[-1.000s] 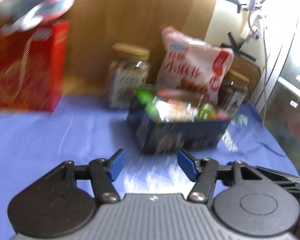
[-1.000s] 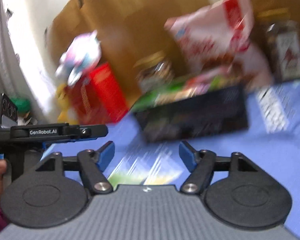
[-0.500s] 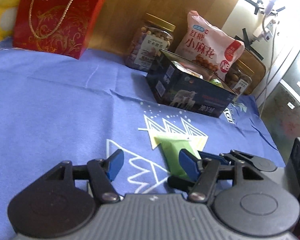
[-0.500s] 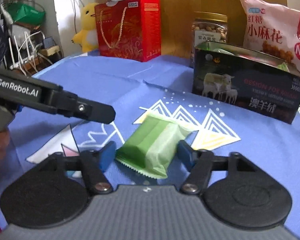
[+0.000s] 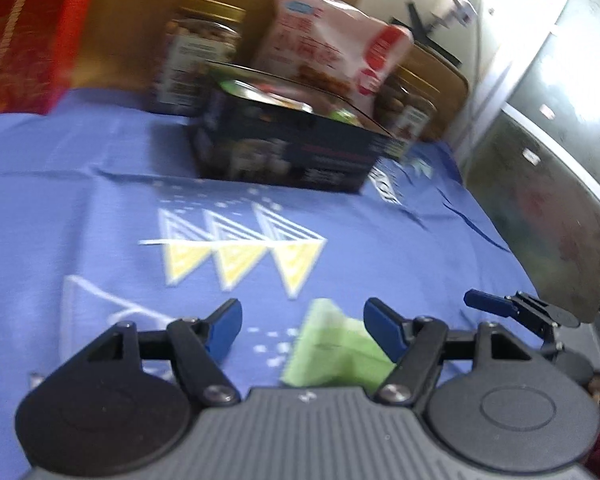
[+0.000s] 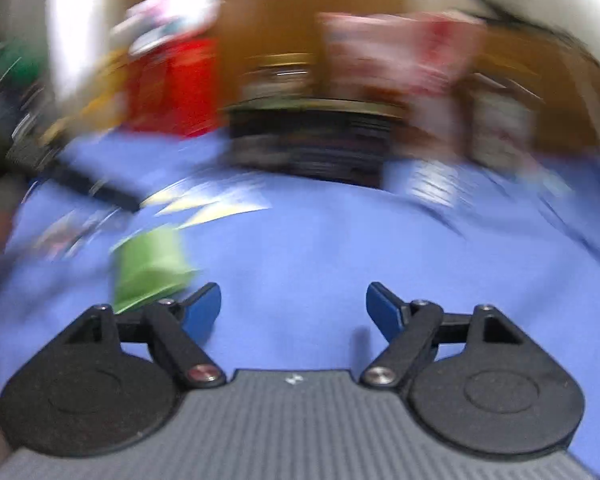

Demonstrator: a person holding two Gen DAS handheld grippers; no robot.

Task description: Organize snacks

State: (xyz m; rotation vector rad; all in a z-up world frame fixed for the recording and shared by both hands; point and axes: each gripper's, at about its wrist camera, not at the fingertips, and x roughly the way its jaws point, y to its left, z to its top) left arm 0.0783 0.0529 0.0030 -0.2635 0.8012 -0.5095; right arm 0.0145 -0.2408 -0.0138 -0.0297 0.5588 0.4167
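Observation:
A green snack packet (image 5: 336,352) lies on the blue cloth between the fingers of my left gripper (image 5: 302,320), close to its right pad. Those jaws are opening and do not press on the packet. In the blurred right wrist view the same packet (image 6: 152,264) lies left of my right gripper (image 6: 293,302), which is open with only cloth between its fingers. Farther back stands a dark open box (image 5: 292,152) with snacks inside. A blue finger (image 5: 488,305) of my right gripper shows at the right of the left wrist view.
Behind the box stand a pink snack bag (image 5: 332,40) and two jars (image 5: 200,60) (image 5: 408,108) against a wooden wall. A red gift bag (image 5: 24,36) is at the back left. A grey metal cabinet (image 5: 540,184) borders the table on the right.
The green packet was between the right gripper's fingers; that gripper has swung right and the packet now lies outside it. The left gripper has come over the packet with wider jaws.

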